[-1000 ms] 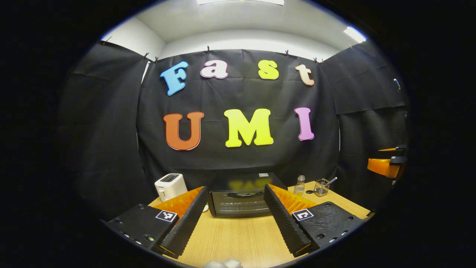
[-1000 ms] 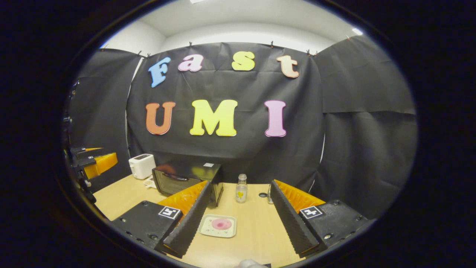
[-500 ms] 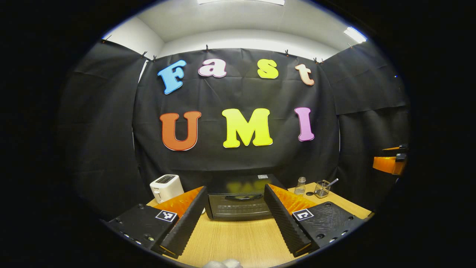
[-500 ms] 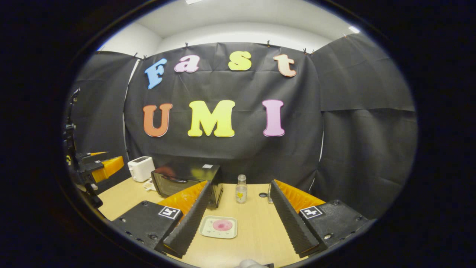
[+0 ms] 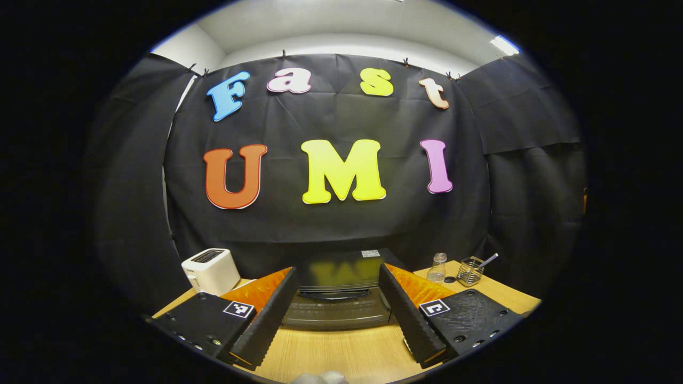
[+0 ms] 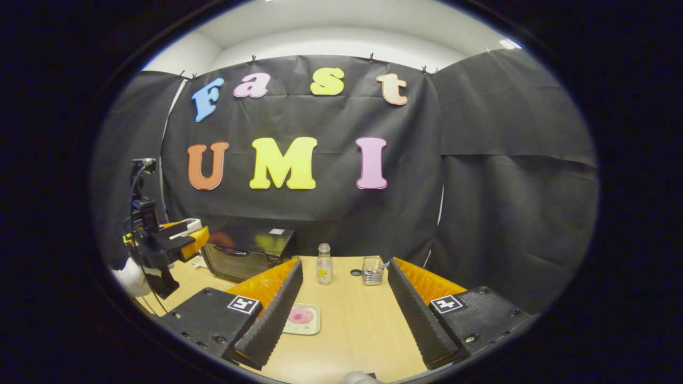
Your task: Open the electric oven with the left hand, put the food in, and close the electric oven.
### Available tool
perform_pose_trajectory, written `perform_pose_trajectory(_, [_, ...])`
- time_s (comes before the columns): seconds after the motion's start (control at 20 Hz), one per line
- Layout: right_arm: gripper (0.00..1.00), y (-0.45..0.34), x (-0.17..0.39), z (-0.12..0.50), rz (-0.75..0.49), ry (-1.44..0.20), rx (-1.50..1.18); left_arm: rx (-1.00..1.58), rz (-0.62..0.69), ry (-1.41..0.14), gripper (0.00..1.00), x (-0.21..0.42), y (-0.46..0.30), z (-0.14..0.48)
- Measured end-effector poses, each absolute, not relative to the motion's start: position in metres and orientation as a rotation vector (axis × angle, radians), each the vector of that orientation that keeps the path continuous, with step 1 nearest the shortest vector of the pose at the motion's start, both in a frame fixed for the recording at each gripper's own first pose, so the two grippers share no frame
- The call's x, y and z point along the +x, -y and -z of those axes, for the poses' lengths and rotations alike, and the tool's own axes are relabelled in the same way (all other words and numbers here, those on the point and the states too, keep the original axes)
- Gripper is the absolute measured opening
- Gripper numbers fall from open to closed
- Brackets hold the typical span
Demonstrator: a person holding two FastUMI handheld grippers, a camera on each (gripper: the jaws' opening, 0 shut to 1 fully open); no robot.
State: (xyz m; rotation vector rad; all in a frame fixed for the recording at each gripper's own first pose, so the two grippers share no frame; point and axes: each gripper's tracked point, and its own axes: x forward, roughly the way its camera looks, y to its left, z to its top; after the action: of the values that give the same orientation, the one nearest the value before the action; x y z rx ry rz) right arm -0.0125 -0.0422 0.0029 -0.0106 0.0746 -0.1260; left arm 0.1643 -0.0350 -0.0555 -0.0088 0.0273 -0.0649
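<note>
The left gripper (image 5: 337,312) has closed in on the electric oven (image 5: 337,306), jaws wide and empty – the approach to its door handle (image 5: 333,294), which needs lining up; door shut. Right gripper (image 6: 344,314) spread above the food plate (image 6: 302,318) – bottle (image 6: 323,264) beyond

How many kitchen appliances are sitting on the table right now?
2. A white toaster stands at the table's far left corner, and the black electric oven, door shut, sits just to its right, ahead of the left gripper. Others may be hidden outside these views.
</note>
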Motion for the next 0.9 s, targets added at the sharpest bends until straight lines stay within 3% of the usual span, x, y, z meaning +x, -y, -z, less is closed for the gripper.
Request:
perform_pose_trajectory(0.15, [0.98,0.059,-0.021,-0.009,0.181,-0.081,-0.004,0.003,0.056,-0.067,1.0,0.206,0.039,0.081])
perform_pose_trajectory(0.45, [0.98,0.082,-0.038,-0.005,0.271,-0.096,-0.013,0.033,0.038,-0.141,0.97,0.263,0.041,0.128])
perform_pose_trajectory(0.55, [1.0,0.084,-0.04,-0.003,0.283,-0.104,-0.013,0.014,0.054,-0.225,0.97,0.267,0.046,0.154])
perform_pose_trajectory(0.6, [1.0,0.083,-0.04,-0.002,0.283,-0.109,-0.01,0.013,0.062,-0.174,0.97,0.269,0.046,0.144])
perform_pose_trajectory(0.9, [0.99,0.075,-0.032,0.004,0.255,-0.125,0.03,-0.008,0.07,-0.219,0.97,0.244,0.043,0.153])
